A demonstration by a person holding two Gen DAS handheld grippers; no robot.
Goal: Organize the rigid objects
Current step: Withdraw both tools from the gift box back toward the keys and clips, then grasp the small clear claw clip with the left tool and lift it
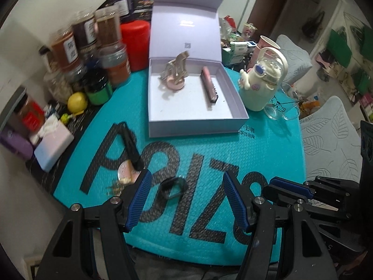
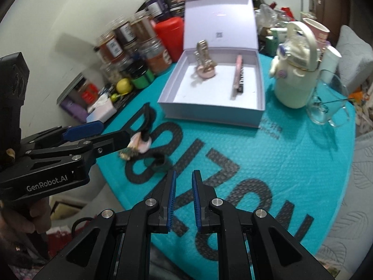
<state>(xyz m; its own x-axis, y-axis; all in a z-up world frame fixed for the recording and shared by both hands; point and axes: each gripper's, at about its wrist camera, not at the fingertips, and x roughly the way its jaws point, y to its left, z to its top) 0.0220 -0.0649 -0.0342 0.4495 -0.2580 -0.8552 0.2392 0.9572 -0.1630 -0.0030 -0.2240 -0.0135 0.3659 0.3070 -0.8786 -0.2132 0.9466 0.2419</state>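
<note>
An open lavender box [image 1: 198, 126] [image 2: 209, 112] holds a gold-and-pink hair claw [image 1: 173, 74] [image 2: 205, 63] and a pink bar-shaped comb [image 1: 209, 84] [image 2: 237, 79]. On the teal mat [image 1: 268, 154] lie a long black clip [image 1: 130, 144] [image 2: 145, 121], a pink round piece with a gold trinket [image 1: 124, 173] [image 2: 139, 145] and a small black clip [image 1: 173, 187] [image 2: 160, 163]. My left gripper [image 1: 186, 173] [image 2: 116, 131] is open above the mat. The small black clip shows in its gap, untouched. My right gripper [image 2: 184, 172] [image 1: 275, 183] is shut and holds nothing.
Spice jars [image 1: 109, 46] and a red canister [image 1: 136, 44] crowd the back left. A lemon [image 1: 77, 101] and a tissue pack [image 1: 54, 149] lie at the left. A cream bottle [image 1: 263, 79] and a glass mug [image 1: 283, 107] stand right of the box. Cushioned chairs [image 1: 331, 144] flank the table.
</note>
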